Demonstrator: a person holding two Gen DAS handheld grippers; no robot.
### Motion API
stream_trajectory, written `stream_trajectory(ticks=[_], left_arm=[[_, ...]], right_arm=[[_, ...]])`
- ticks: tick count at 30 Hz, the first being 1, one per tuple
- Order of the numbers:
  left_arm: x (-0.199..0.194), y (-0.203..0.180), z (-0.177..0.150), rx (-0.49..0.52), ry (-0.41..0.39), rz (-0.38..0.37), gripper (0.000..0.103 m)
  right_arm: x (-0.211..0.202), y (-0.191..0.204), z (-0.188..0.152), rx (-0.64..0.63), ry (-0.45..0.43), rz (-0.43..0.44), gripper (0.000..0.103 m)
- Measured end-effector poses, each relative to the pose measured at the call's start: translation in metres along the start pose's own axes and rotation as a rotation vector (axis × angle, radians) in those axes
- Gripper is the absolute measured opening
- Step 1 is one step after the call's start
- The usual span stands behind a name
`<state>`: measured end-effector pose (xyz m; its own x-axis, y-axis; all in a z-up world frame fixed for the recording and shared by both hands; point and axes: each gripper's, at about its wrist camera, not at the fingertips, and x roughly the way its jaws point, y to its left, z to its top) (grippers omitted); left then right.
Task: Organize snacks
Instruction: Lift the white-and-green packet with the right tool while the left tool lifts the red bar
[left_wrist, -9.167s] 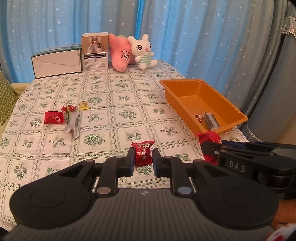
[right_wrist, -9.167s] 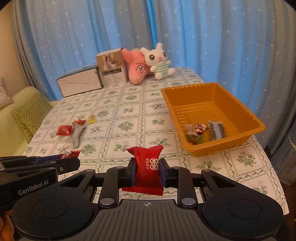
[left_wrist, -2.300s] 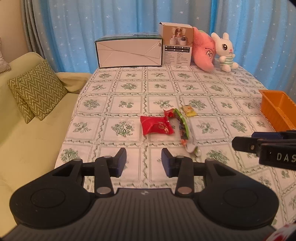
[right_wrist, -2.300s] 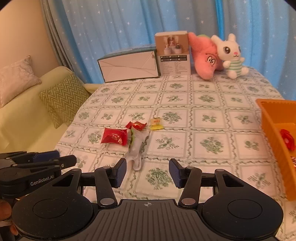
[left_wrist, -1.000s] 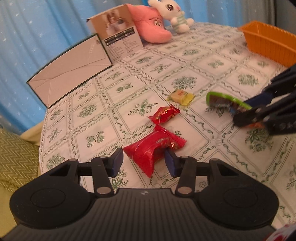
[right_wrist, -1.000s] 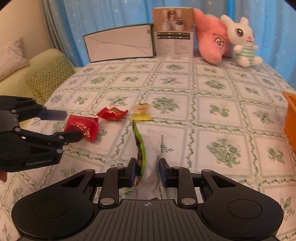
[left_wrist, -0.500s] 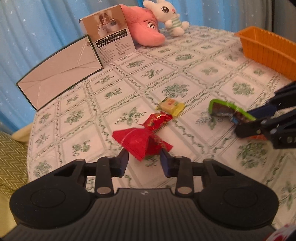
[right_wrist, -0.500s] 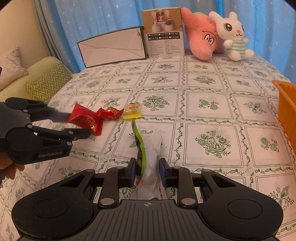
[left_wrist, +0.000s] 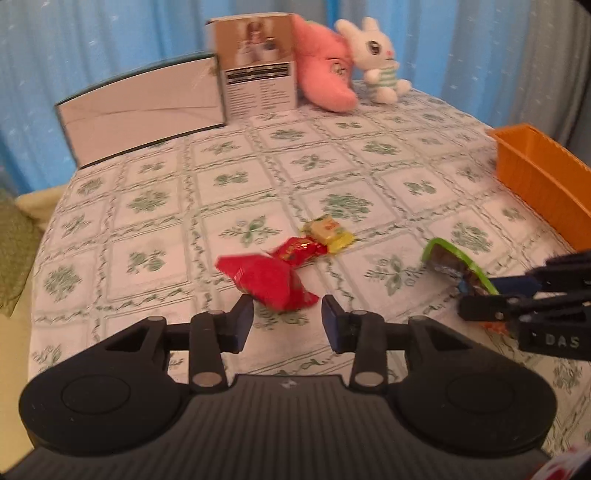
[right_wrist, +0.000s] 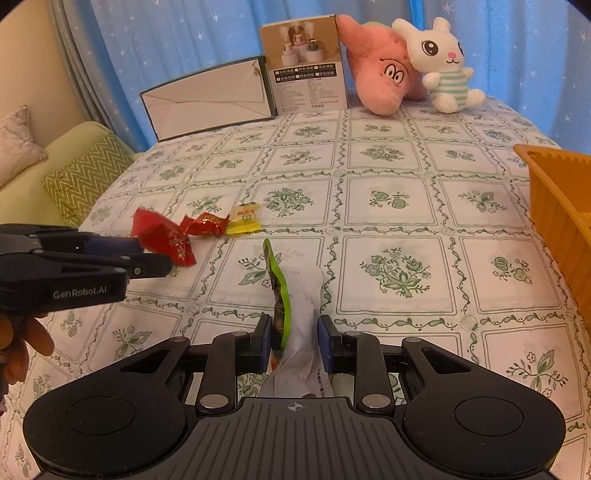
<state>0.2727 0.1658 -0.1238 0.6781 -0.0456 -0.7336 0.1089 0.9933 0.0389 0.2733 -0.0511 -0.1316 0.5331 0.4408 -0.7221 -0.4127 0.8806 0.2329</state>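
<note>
My left gripper (left_wrist: 287, 314) has a red snack packet (left_wrist: 267, 280) across its fingertips. The pads still touch its ends while the jaws are opening slightly. In the right wrist view the left gripper (right_wrist: 147, 254) carries that packet (right_wrist: 162, 236) just above the cloth. My right gripper (right_wrist: 293, 336) is shut on a green-edged snack packet (right_wrist: 280, 291) with a white back, which stands upright. The left wrist view shows the right gripper (left_wrist: 480, 299) and its packet (left_wrist: 450, 262) at the right. A small red candy (left_wrist: 299, 249) and a yellow candy (left_wrist: 328, 230) lie on the tablecloth. The orange tray (right_wrist: 554, 206) is at the right.
A white box (right_wrist: 210, 99), a printed carton (right_wrist: 306, 66), a pink plush (right_wrist: 380, 74) and a white rabbit plush (right_wrist: 443, 66) line the table's far edge. A sofa with a zigzag cushion (right_wrist: 88, 173) sits left of the table. A hand (right_wrist: 22, 343) holds the left gripper.
The left gripper closed on the red packet, lifted it off the cloth and rolled back towards level; its jaws now stand slightly wider. The right gripper kept hold of the green packet and drifted slightly.
</note>
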Motion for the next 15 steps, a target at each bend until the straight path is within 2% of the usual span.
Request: stream_trajectory(ticks=[4, 7, 12, 15], left_arm=[[-0.007, 0.011, -0.002, 0.009, -0.007, 0.049, 0.044], [-0.01, 0.018, 0.0, 0.042, -0.034, 0.052, 0.052], [-0.008, 0.008, 0.011, 0.166, -0.123, -0.004, 0.056], [0.002, 0.0, 0.015, 0.209, -0.099, -0.019, 0.057]], right_arm=[[-0.002, -0.001, 0.0, 0.001, -0.006, -0.004, 0.027], [-0.002, -0.001, -0.001, 0.0, -0.006, -0.006, 0.027], [0.001, 0.0, -0.003, -0.006, 0.003, -0.01, 0.027], [0.002, 0.0, -0.004, -0.011, 0.002, -0.013, 0.027]])
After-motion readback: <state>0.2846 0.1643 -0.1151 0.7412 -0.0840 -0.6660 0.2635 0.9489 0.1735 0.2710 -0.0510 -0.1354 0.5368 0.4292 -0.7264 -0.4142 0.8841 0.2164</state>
